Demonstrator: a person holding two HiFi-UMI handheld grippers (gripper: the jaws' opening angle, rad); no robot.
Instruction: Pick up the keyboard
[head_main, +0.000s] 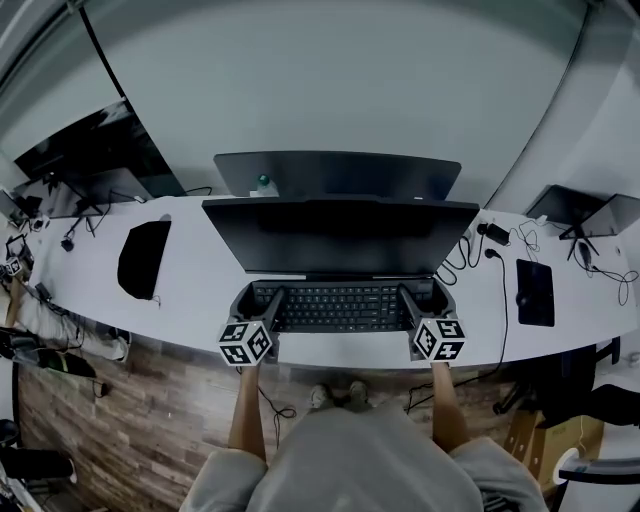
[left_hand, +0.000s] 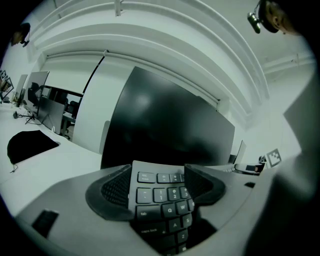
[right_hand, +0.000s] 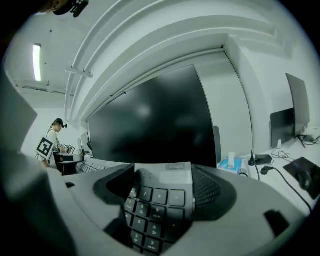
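Note:
The black keyboard (head_main: 340, 306) hangs level above the white desk's (head_main: 200, 300) front edge, just in front of the big dark monitor (head_main: 340, 236). My left gripper (head_main: 258, 300) is shut on its left end and my right gripper (head_main: 420, 298) on its right end. In the left gripper view the keyboard's (left_hand: 161, 201) tab and number keys lie between the pads of the left gripper (left_hand: 159, 185). In the right gripper view the number-pad end of the keyboard (right_hand: 159, 202) sits between the pads of the right gripper (right_hand: 164, 190).
A second screen (head_main: 337, 174) stands behind the monitor. A black cloth (head_main: 143, 258) lies on the desk at left. A black mouse mat (head_main: 535, 292), a plug (head_main: 496, 234) and cables lie at right. More monitors stand at both ends. A person stands far off (right_hand: 56, 131).

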